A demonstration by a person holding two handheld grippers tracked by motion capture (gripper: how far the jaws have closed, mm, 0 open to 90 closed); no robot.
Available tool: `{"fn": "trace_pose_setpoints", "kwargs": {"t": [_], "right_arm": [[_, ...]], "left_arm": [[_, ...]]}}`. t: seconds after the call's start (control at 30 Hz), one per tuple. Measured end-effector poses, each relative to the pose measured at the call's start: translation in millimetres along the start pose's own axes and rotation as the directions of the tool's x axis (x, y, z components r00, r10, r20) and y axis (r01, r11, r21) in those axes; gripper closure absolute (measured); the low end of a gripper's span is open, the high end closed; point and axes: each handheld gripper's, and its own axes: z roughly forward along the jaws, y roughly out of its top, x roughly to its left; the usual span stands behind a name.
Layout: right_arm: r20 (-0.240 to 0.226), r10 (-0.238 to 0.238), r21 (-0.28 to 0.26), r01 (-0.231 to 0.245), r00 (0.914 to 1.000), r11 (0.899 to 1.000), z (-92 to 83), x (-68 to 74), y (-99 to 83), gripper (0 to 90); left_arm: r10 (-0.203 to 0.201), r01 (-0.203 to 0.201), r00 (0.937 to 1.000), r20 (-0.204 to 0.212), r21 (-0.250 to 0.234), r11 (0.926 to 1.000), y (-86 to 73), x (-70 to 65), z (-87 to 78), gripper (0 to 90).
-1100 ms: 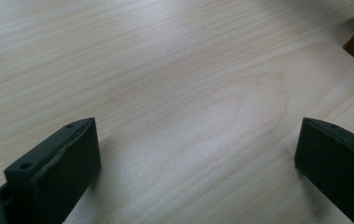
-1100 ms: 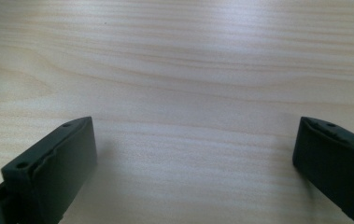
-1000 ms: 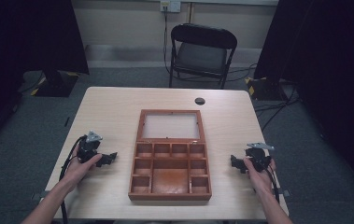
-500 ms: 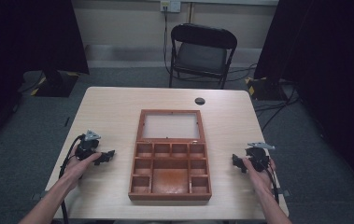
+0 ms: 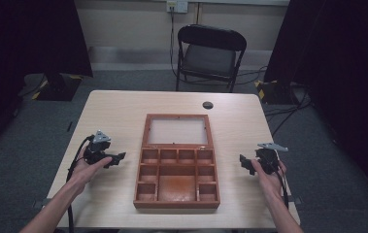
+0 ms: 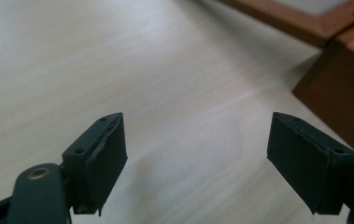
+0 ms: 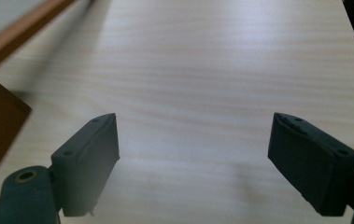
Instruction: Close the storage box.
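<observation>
1. An open reddish-brown wooden compartment box (image 5: 176,177) lies in the middle of the pale wood-grain table (image 5: 123,107), its hinged lid (image 5: 176,131) laid flat on the far side, showing a pale panel inside a wooden frame.
2. The box's tray is split into a row of small cells along the far edge, small cells down both sides and one large cell in the middle; all look empty from the high view.
3. No brand, label or writing can be read on the box, the lid or the grippers.
4. The left gripper (image 5: 119,158) is held just above the table to the left of the box, near it but apart, pointing toward it. Its jaws have just been closing, yet in the left gripper view they stand apart with only bare tabletop between them.
5. The right gripper (image 5: 243,162) is held to the right of the box, near but apart, and its jaws stand apart with nothing between them.
6. A small dark round disc (image 5: 208,105) lies on the table beyond the lid.
7. A black folding chair (image 5: 209,53) stands behind the table.
</observation>
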Motion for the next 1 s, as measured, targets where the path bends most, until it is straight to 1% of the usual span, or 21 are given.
{"fn": "trace_pose_setpoints", "kwargs": {"t": [0.07, 0.1, 0.17, 0.2, 0.23, 0.27, 0.3, 0.37, 0.4, 0.43, 0.47, 0.53, 0.57, 0.63, 0.7, 0.73, 0.8, 0.87, 0.9, 0.93, 1.0], "right_arm": [[0.005, -0.013, -0.008, 0.013, 0.9999, 1.0, 0.6, 2.4, 6.8, 15.7], [0.001, -0.021, -0.01, 0.021, 0.9998, 1.0, 1.4, 3.8, 9.1, 15.6], [-0.021, -0.029, -0.022, 0.028, 0.9994, 0.999, 4.2, 7.3, 15.8, 15.3], [-0.028, -0.035, -0.025, 0.034, 0.999, 0.999, 5.4, 9.0, 19.2, 15.3], [-0.033, -0.039, -0.033, 0.038, 0.9987, 0.999, 6.6, 10.7, 22.8, 15.4], [-0.04, -0.048, -0.047, 0.046, 0.998, 0.998, 9.1, 14.1, 31.1, 16.5], [-0.04, -0.048, -0.047, 0.046, 0.998, 0.998, 9.1, 14.1, 31.1, 16.5], [-0.056, -0.061, -0.057, 0.057, 0.9966, 0.997, 12.4, 18.8, 39.5, 16.9], [-0.056, -0.066, -0.063, 0.063, 0.9962, 0.996, 14.7, 21.9, 43.3, 16.9], [-0.072, -0.07, -0.066, 0.065, 0.9949, 0.996, 17.0, 25.4, 46.7, 16.8], [-0.084, -0.076, -0.073, 0.07, 0.9936, 0.995, 19.5, 29.5, 49.3, 16.8], [-0.099, -0.099, -0.07, 0.092, 0.9901, 0.993, 24.3, 37.4, 54.1, 16.8], [-0.12, -0.114, -0.074, 0.105, 0.9862, 0.992, 27.6, 43.7, 58.2, 16.7], [-0.146, -0.123, -0.076, 0.113, 0.9817, 0.991, 31.6, 51.0, 63.9, 16.6], [-0.183, -0.145, -0.079, 0.132, 0.9724, 0.988, 37.0, 58.6, 68.9, 17.9], [-0.187, -0.155, -0.08, 0.142, 0.9701, 0.987, 39.7, 61.7, 70.0, 19.5], [-0.24, -0.16, -0.07, 0.147, 0.9576, 0.987, 48.0, 69.5, 70.6, 21.6], [-0.279, -0.158, -0.064, 0.146, 0.9472, 0.987, 54.1, 77.6, 68.2, 21.0], [-0.282, -0.186, -0.048, 0.179, 0.9413, 0.983, 56.4, 82.9, 67.2, 20.1], [-0.281, -0.189, -0.044, 0.184, 0.9411, 0.982, 56.6, 84.9, 66.6, 19.5], [-0.295, -0.177, -0.046, 0.171, 0.9392, 0.984, 57.6, 86.2, 66.3, 19.6]], "left_arm": [[-0.001, 0.001, 1.0, 0.006, 0.002, 1.0, 2.8, -1.9, 2.3, 19.5], [0.018, -0.019, 0.9996, 0.024, 0.03, 0.9994, 6.7, -3.7, 5.4, 19.2], [0.025, -0.025, 0.9993, 0.029, 0.018, 0.9995, 13.5, -6.3, 8.4, 19.4], [0.021, -0.021, 0.9994, 0.029, -0.006, 0.9998, 16.3, -7.4, 9.3, 19.5], [0.011, -0.011, 0.9993, 0.035, -0.015, 0.9998, 18.9, -8.4, 10.4, 19.9], [0.014, -0.014, 0.9982, 0.058, 0.003, 0.9999, 22.4, -8.7, 12.5, 19.5], [0.016, -0.016, 0.9977, 0.065, 0.005, 0.9999, 24.8, -9.0, 13.7, 19.5], [-0.014, 0.015, 0.9986, 0.051, -0.02, 0.9997, 30.7, -10.3, 15.9, 19.8], [-0.023, 0.024, 0.9979, 0.06, -0.01, 0.9997, 33.6, -10.2, 16.9, 20.3], [-0.031, 0.03, 0.9965, 0.077, 0.013, 0.9994, 36.9, -10.3, 19.0, 20.6], [-0.044, 0.042, 0.9951, 0.089, 0.019, 0.9989, 40.1, -10.5, 20.9, 20.6], [-0.04, 0.039, 0.9968, 0.069, 0.009, 0.9992, 47.5, -11.3, 25.5, 20.8], [-0.04, 0.039, 0.9969, 0.068, 0.017, 0.9991, 50.5, -11.0, 26.4, 20.9], [-0.074, 0.074, 0.9938, 0.082, 0.013, 0.9972, 56.6, -10.0, 29.0, 20.8], [-0.075, 0.075, 0.9932, 0.089, -0.004, 0.9971, 61.2, -10.3, 32.4, 20.9], [-0.079, 0.08, 0.9924, 0.094, 0.001, 0.9968, 62.5, -10.7, 33.8, 21.1], [-0.094, 0.093, 0.9895, 0.11, 0.013, 0.9956, 62.8, -11.5, 36.1, 20.3], [-0.11, 0.112, 0.9857, 0.128, -0.009, 0.9937, 61.6, -12.6, 36.9, 19.4], [-0.11, 0.113, 0.9847, 0.135, -0.013, 0.9935, 61.7, -13.3, 36.8, 19.4], [-0.098, 0.1, 0.9866, 0.13, -0.01, 0.9949, 61.9, -14.3, 36.7, 19.4], [-0.095, 0.094, 0.986, 0.137, 0.011, 0.9955, 60.8, -15.6, 38.9, 19.4]]}}
